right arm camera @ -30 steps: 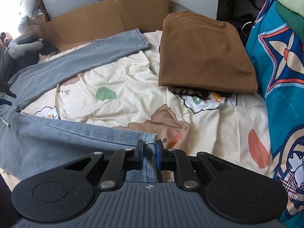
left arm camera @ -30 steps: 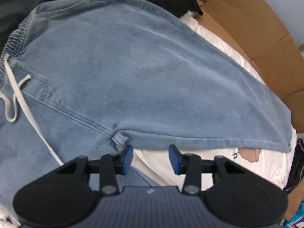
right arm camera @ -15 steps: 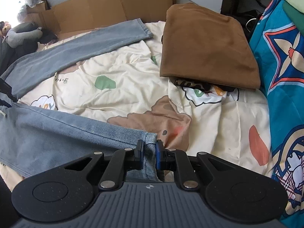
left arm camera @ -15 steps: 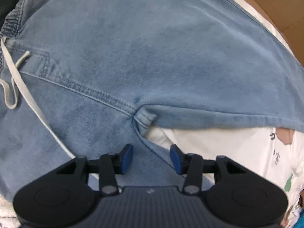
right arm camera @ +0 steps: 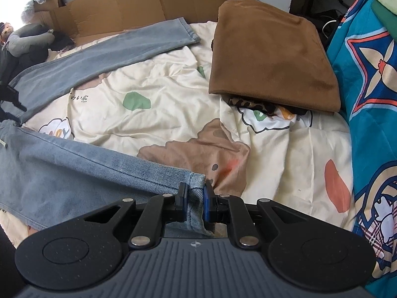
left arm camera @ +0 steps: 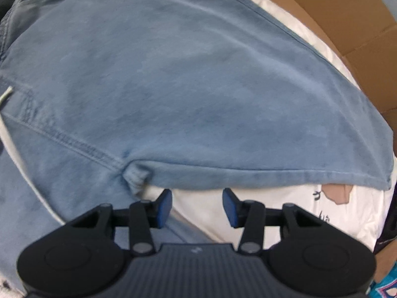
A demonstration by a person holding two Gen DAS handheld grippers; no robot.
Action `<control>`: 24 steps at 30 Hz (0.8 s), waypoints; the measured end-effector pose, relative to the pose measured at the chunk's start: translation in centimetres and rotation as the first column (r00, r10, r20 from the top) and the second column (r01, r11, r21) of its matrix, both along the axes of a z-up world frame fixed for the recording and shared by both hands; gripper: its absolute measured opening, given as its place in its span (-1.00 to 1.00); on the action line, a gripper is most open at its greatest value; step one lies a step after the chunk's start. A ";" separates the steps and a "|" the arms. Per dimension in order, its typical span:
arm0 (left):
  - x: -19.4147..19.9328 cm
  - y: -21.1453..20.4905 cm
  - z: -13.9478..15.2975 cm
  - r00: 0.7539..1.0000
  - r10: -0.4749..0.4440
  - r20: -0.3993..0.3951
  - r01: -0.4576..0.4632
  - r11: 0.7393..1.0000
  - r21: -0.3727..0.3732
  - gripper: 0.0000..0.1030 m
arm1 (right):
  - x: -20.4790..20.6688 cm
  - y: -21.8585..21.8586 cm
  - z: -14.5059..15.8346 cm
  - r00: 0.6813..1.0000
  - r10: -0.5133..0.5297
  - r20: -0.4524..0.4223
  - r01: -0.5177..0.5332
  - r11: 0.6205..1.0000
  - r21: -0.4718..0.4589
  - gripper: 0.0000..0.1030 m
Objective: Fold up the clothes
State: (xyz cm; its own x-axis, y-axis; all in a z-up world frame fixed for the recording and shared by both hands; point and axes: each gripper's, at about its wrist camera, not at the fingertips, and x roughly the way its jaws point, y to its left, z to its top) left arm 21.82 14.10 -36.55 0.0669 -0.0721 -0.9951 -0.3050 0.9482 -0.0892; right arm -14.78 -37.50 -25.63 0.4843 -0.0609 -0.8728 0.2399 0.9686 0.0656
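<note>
**Jeans spread on a bed, one hem pinched**

Right gripper (right arm camera: 194,202): blue pads pressed on the twill hem of the faded jeans (right arm camera: 74,171). Left gripper (left arm camera: 197,204): spread, empty, just short of the blurred crotch seam (left arm camera: 134,176). Beyond lie the creased printed sheet (right arm camera: 168,114), a folded brown garment (right arm camera: 270,59) hiding patterned cloth, then cardboard (right arm camera: 148,2).

Jeans (left arm camera: 186,87) waistband & drawstring (left arm camera: 6,96) cut off left.
</note>
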 end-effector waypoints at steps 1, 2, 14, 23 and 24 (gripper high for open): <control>-0.1 -0.3 -0.4 0.999 -0.006 -0.036 0.006 1.000 0.014 -0.08 | 0.0 0.0 0.0 1.000 0.003 0.000 -0.003 1.000 0.000 -0.78; 0.0 -0.5 -0.8 0.998 -0.001 -0.070 0.002 1.000 0.027 -0.10 | -0.1 0.0 0.1 1.000 0.005 -0.001 -0.005 1.000 0.000 -0.78; 0.8 -0.6 -2.9 0.984 0.042 -0.176 -0.025 0.995 0.094 -0.12 | 0.0 0.3 -0.2 1.000 0.008 -0.005 -0.008 1.000 -0.017 -0.78; 1.6 -1.7 -3.5 0.974 0.032 -0.223 0.001 0.989 0.145 -0.13 | -0.1 0.3 -0.6 1.000 0.005 -0.013 -0.005 1.000 -0.015 -0.78; 1.6 -2.0 -3.4 0.975 0.036 -0.218 -0.004 0.990 0.143 -0.15 | -0.1 0.3 -0.6 1.000 0.004 -0.012 -0.004 1.000 -0.015 -0.78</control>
